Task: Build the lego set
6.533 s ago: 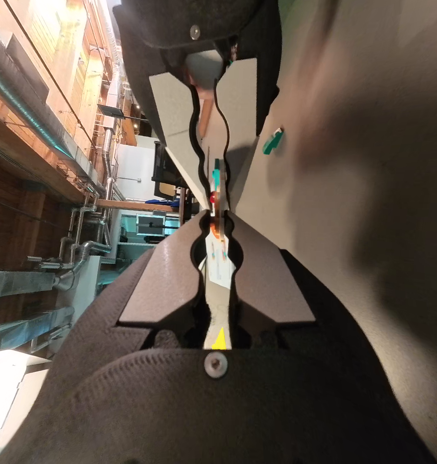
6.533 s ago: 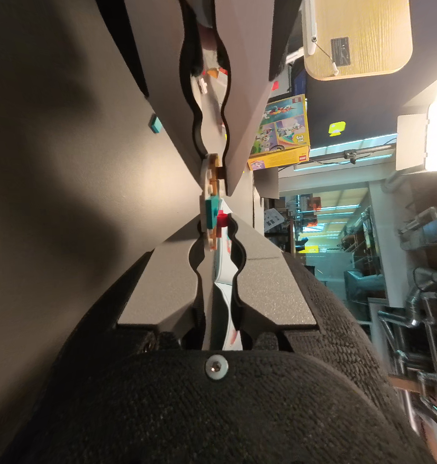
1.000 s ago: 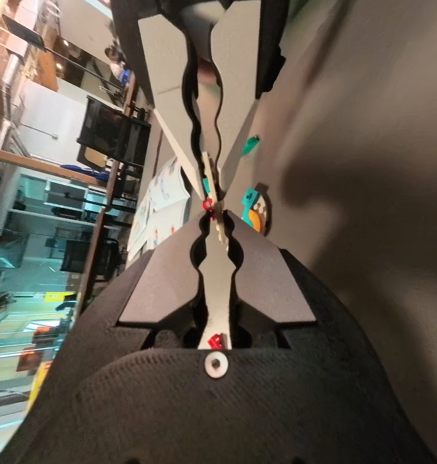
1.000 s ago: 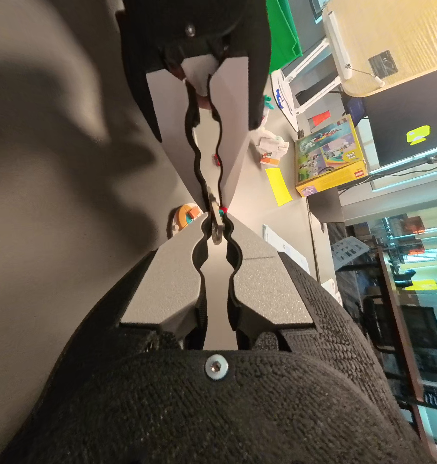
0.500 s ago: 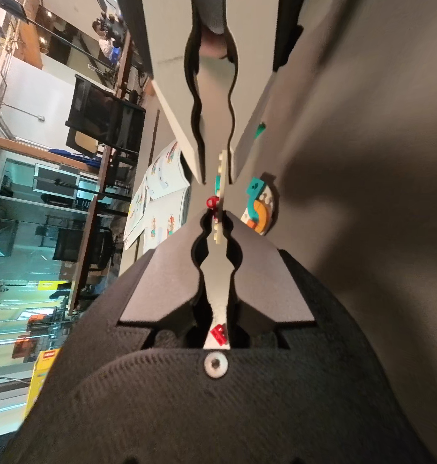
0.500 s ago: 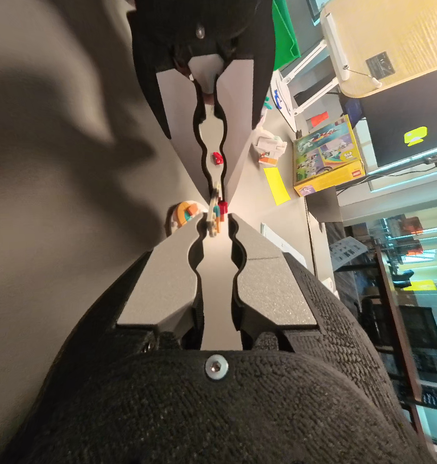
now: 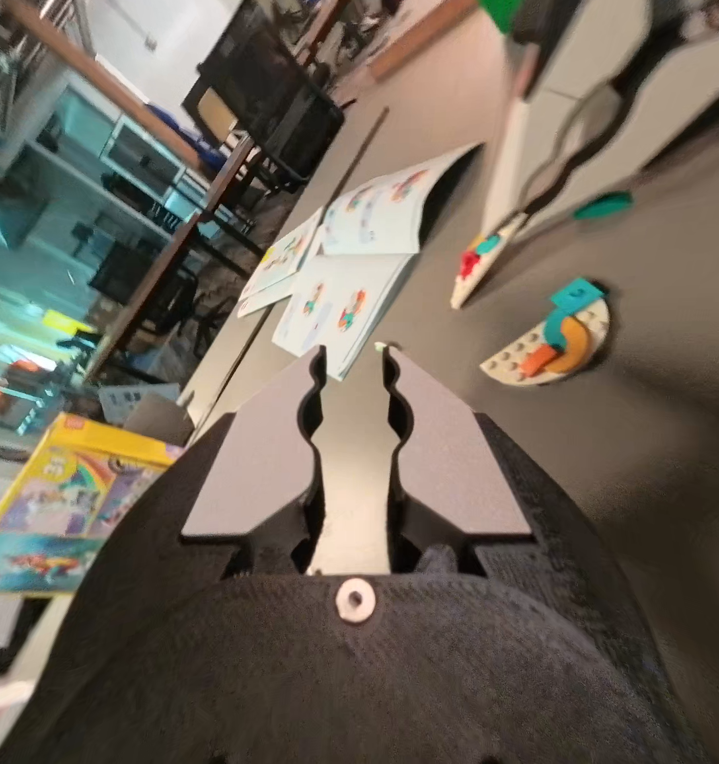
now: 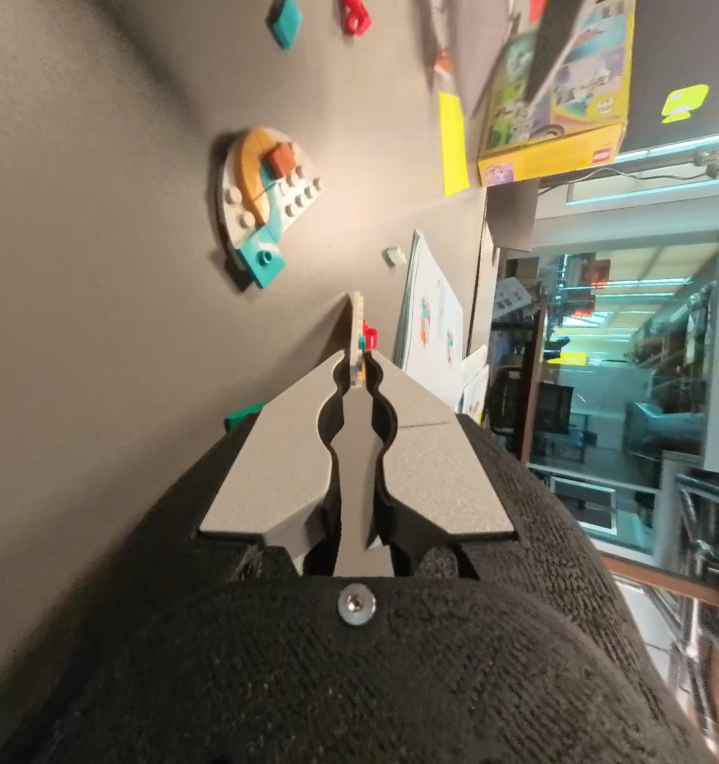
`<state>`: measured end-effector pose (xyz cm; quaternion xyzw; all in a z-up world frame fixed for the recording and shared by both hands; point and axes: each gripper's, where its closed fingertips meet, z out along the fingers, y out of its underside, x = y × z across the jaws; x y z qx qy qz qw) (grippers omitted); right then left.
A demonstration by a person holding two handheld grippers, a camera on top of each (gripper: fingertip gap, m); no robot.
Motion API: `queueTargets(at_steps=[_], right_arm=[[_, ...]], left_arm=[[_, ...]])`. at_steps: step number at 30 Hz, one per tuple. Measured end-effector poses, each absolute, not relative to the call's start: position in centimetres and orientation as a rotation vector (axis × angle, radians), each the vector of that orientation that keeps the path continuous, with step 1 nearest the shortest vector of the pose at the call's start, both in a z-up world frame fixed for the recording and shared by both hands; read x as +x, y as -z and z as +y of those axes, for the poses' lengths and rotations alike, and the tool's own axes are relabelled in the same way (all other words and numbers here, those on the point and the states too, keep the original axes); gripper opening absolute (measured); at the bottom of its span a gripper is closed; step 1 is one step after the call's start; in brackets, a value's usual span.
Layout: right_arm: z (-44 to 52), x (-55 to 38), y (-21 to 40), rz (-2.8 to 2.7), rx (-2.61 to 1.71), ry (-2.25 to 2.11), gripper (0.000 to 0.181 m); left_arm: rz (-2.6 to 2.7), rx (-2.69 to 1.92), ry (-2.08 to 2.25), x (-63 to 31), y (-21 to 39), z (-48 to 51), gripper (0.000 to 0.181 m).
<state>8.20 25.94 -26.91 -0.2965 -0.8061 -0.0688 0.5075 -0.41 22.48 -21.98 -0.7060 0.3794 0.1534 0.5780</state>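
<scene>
**Two small sub-builds made, loose bricks left to place**

While the build is plainly under way, it looks far from finished, judging by what lies on the dark grey tabletop (image 7: 597,475). One sub-assembly, a pale grey half-round studded plate carrying a curved orange piece, a teal arch, a small red-orange tile and a teal square plate at one end (image 8: 262,194), lies flat on the table with most of its studs bare. A second sub-assembly, a thin pale plate with small teal and red pieces on one face (image 8: 359,337), is clamped edge-on between the tips of the right gripper (image 8: 357,364); the left wrist view shows it held up off the table, near the half-round plate but apart from it. The left gripper (image 7: 351,351) holds nothing, its jaws standing apart, aimed toward the open white instruction booklets (image 7: 349,264).

Loose parts wait unused: a teal square tile (image 8: 285,20), a red clip-like piece (image 8: 355,16), a small pale brick (image 8: 395,254) and a teal curved piece (image 7: 603,205). The yellow set box (image 7: 56,508) stands at the table's edge. Joining the two sub-builds and adding the loose bricks appears to remain.
</scene>
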Motion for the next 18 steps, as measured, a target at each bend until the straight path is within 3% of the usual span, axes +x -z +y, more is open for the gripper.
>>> queueTargets(at_steps=[9,12,18], right_arm=[[24.6,8.8,27.2,-1.995,-0.858,-0.079,0.035],[24.0,9.2,26.7,-1.981,-0.976,-0.292,0.053],[22.9,8.9,25.5,-1.909,-1.059,-0.583,0.055]], left_arm=[[0.467,-1.744,-0.25,-8.1,18.5,22.0,0.024],[0.463,-1.884,-0.129,-8.5,20.5,21.0,0.024],[0.576,-2.192,0.034,-7.2,27.3,19.1,0.03]])
